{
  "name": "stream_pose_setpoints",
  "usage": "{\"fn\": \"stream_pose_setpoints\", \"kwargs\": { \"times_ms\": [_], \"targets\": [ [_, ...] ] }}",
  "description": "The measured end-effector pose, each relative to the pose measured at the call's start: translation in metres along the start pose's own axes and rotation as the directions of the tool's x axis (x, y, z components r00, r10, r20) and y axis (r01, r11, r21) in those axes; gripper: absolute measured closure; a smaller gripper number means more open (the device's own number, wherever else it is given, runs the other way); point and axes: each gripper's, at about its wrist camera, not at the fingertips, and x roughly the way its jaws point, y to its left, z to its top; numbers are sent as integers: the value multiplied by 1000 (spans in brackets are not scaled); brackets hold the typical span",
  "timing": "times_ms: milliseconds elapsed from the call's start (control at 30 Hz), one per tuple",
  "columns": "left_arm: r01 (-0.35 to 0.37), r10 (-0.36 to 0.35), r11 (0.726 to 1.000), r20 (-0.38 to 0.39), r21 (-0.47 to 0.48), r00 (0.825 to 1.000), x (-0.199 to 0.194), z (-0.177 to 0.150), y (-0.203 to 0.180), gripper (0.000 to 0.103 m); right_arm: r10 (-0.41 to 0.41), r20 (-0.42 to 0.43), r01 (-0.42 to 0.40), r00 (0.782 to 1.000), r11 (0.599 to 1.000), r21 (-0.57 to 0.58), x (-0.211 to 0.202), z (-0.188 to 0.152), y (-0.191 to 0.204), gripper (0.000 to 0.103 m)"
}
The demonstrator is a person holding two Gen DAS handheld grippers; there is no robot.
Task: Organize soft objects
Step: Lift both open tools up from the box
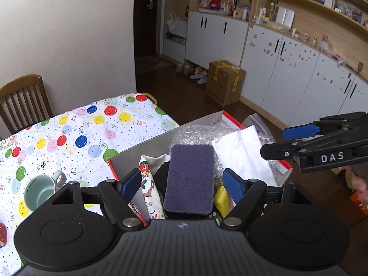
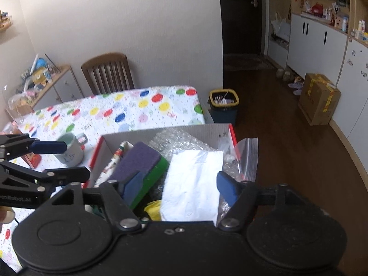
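A red-edged cardboard box (image 1: 147, 147) (image 2: 184, 130) sits at the table's near corner. In it lie a purple-topped green sponge (image 1: 189, 179) (image 2: 138, 163), a white tissue (image 1: 241, 154) (image 2: 193, 184), bubble wrap (image 1: 197, 133) (image 2: 181, 142), a printed cloth (image 1: 147, 184), something yellow (image 1: 220, 197) (image 2: 154, 209) and a clear zip bag (image 2: 247, 158). My left gripper (image 1: 184, 185) is open above the sponge, its pads either side without touching. My right gripper (image 2: 179, 185) is open above the tissue. Each gripper shows in the other's view: the right (image 1: 285, 142), the left (image 2: 76, 161).
A pale green mug (image 1: 41, 191) (image 2: 71, 149) stands on the balloon-print tablecloth (image 1: 69, 133) left of the box. A red item (image 2: 34, 159) lies by the mug. A wooden chair (image 2: 108, 73) is behind the table; a bin (image 2: 224, 105) and a cardboard carton (image 1: 225, 81) stand on the floor.
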Motion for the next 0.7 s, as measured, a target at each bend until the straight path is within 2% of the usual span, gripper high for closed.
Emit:
{"fn": "stream_pose_setpoints", "kwargs": {
  "times_ms": [133, 367, 433, 633, 700],
  "targets": [
    [25, -24, 1000, 28, -2, 999, -14, -4, 0, 23, 6, 50, -7, 999, 1000, 9, -18, -7, 10, 24],
    [17, -18, 1000, 87, 16, 996, -35, -13, -1, 20, 10, 142, -13, 990, 1000, 23, -47, -19, 24, 15],
    [15, -17, 1000, 108, 15, 994, -42, -16, 0, 16, 2, 170, -6, 985, 1000, 22, -54, -23, 29, 11],
    [38, -37, 999, 132, -9, 991, -55, -23, 4, 15, -31, 231, 28, 972, 999, 16, -67, -36, 42, 1],
    [44, -42, 999, 139, -15, 989, -59, -26, 5, 9, -40, 248, 35, 968, 999, 24, -70, -40, 45, 1]
  ]
}}
